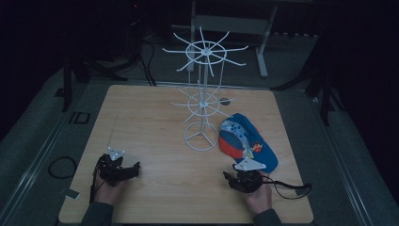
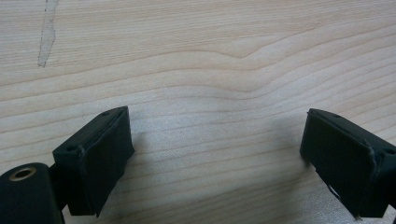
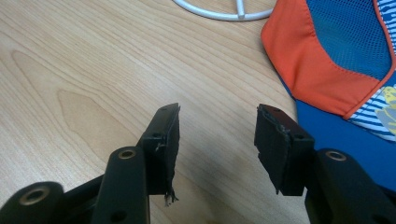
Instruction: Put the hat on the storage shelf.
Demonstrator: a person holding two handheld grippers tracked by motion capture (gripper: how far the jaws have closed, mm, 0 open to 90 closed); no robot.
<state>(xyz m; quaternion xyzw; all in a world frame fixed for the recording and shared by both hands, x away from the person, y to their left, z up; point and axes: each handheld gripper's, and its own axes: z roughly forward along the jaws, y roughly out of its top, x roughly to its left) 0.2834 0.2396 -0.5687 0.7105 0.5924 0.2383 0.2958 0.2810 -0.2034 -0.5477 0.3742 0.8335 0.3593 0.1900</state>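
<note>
A blue and orange cap [image 1: 247, 141] lies on the wooden table [image 1: 141, 117], just right of a white wire display stand [image 1: 203, 89] with two tiers of spokes. My right gripper [image 1: 230, 178] rests at the front right, a little in front of the cap. In the right gripper view it [image 3: 217, 121] is open with bare wood between its jaws, and the cap [image 3: 336, 60] lies to its upper right. My left gripper [image 1: 134, 168] sits at the front left, and in the left gripper view it [image 2: 215, 140] is wide open over bare table.
The stand's round base [image 1: 201, 136] sits near the table's middle, and its rim [image 3: 210, 11] shows in the right gripper view. A cable [image 1: 289, 187] trails from the right gripper toward the table's right edge. Dark floor, cables and a desk frame lie beyond the table.
</note>
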